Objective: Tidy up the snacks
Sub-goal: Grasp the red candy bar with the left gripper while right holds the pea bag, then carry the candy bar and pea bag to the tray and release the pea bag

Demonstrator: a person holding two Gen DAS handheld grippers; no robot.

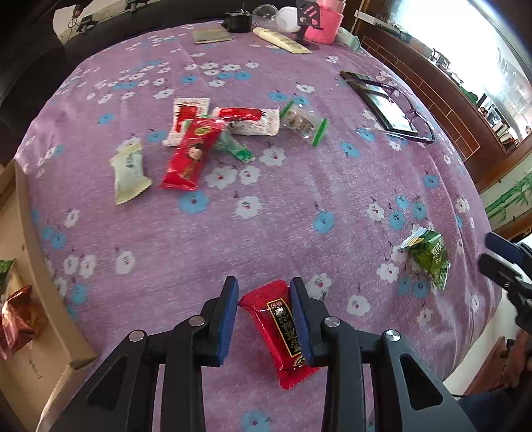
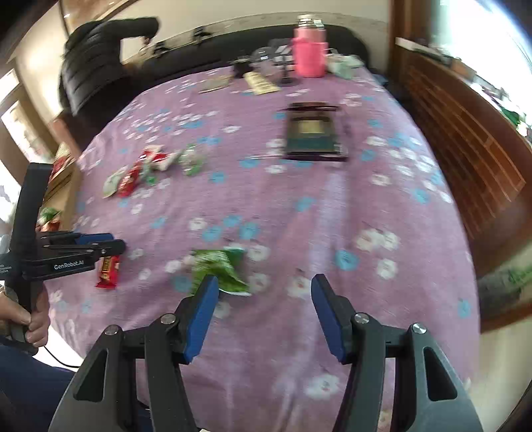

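A red snack packet (image 1: 276, 325) with a black label lies tilted on the purple flowered cloth (image 1: 266, 216). My left gripper (image 1: 265, 284) points down over it with both blue pads against its sides, shut on it. The right wrist view shows that same gripper (image 2: 113, 242) at the left with the red packet (image 2: 108, 269) between its fingers. A green snack packet (image 2: 219, 269) lies just ahead of my right gripper (image 2: 265, 280), near its left finger and outside the jaws, which stand open over bare cloth. The green packet (image 1: 429, 256) also shows at the right.
A pile of several snack packets (image 1: 199, 143) lies mid-table. A cardboard box (image 1: 33, 266) holding packets stands at the left edge. A tablet with glasses (image 1: 385, 106), a pink cup (image 1: 324, 26) and small items sit at the far side. A person in a dark jacket (image 2: 99, 66) stands beyond.
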